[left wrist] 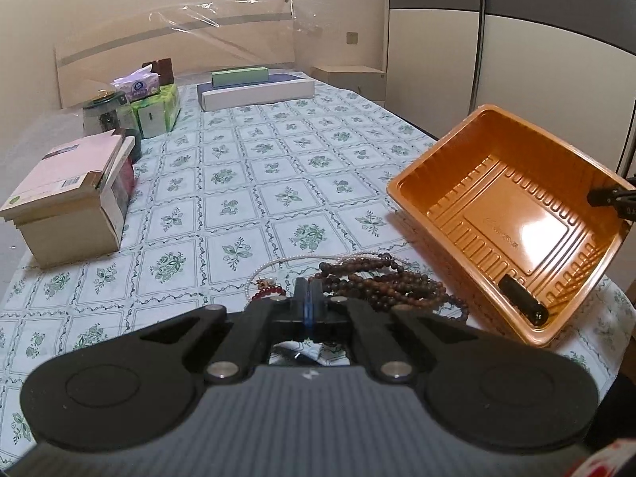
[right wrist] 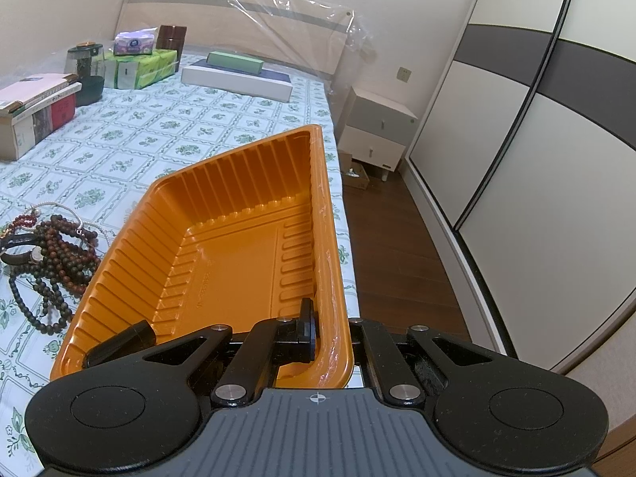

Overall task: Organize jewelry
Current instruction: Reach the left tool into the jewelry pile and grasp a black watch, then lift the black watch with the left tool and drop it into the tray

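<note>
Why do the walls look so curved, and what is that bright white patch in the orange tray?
Left wrist view: the patch on the orange tray floor is glare from room light on shiny plastic. Right wrist view: the wardrobe doors bow because the fisheye lens bends straight lines near the edges; the tray floor shows little glare here. Both views are sharp, softly lit, with dark corners.

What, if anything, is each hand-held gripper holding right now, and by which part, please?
The right hand-held gripper clamps the orange tray by its near rim wall. The left hand-held gripper is shut above the beaded jewelry; whether it pinches a strand cannot be told.
</note>
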A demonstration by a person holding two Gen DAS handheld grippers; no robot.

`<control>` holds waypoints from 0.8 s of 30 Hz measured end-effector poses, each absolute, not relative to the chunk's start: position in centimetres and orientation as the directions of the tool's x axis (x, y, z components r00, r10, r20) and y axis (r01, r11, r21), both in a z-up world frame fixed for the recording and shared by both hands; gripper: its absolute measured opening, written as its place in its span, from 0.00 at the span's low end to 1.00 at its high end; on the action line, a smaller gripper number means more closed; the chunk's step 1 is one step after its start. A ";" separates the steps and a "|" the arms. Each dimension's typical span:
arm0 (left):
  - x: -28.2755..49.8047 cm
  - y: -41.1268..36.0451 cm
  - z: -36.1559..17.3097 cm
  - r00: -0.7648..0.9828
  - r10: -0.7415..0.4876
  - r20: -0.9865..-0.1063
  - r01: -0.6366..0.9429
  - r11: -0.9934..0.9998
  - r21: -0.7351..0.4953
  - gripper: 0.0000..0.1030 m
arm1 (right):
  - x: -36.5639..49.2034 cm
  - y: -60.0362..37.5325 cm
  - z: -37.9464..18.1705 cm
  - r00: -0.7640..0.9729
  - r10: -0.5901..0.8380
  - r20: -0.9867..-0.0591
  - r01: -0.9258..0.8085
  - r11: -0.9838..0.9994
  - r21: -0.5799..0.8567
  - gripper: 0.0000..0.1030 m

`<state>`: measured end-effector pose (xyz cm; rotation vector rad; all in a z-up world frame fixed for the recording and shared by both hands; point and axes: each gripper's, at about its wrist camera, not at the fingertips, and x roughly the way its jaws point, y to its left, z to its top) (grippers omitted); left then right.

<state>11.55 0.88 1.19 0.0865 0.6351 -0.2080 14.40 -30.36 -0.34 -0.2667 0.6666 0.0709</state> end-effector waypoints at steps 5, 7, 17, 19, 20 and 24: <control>11.4 1.8 0.0 0.773 -0.110 -0.625 0.181 0.982 0.050 0.08 | 14.5 -30.5 -0.3 0.784 -0.022 -0.620 -0.147 0.964 -0.221 0.04; 11.0 2.5 -0.7 0.764 -0.092 -0.638 0.160 0.986 0.049 0.15 | 14.5 -30.5 -0.3 0.785 -0.022 -0.620 -0.147 0.964 -0.221 0.04; 10.3 2.5 -3.3 0.719 -0.142 -0.680 0.179 0.984 -0.016 0.33 | 14.5 -30.6 -0.3 0.783 -0.025 -0.621 -0.147 0.963 -0.225 0.04; 10.9 2.0 -4.0 0.704 -0.146 -0.695 0.190 0.982 -0.014 0.33 | 14.5 -30.5 -0.3 0.783 -0.027 -0.621 -0.146 0.963 -0.225 0.04; 11.2 1.8 -4.4 0.695 -0.144 -0.705 0.191 0.982 -0.012 0.33 | 14.5 -30.5 -0.3 0.783 -0.027 -0.621 -0.146 0.963 -0.225 0.04; 12.6 1.0 -5.7 0.666 -0.127 -0.735 0.179 0.984 -0.008 0.33 | 14.5 -30.5 -0.3 0.784 -0.026 -0.621 -0.147 0.963 -0.226 0.04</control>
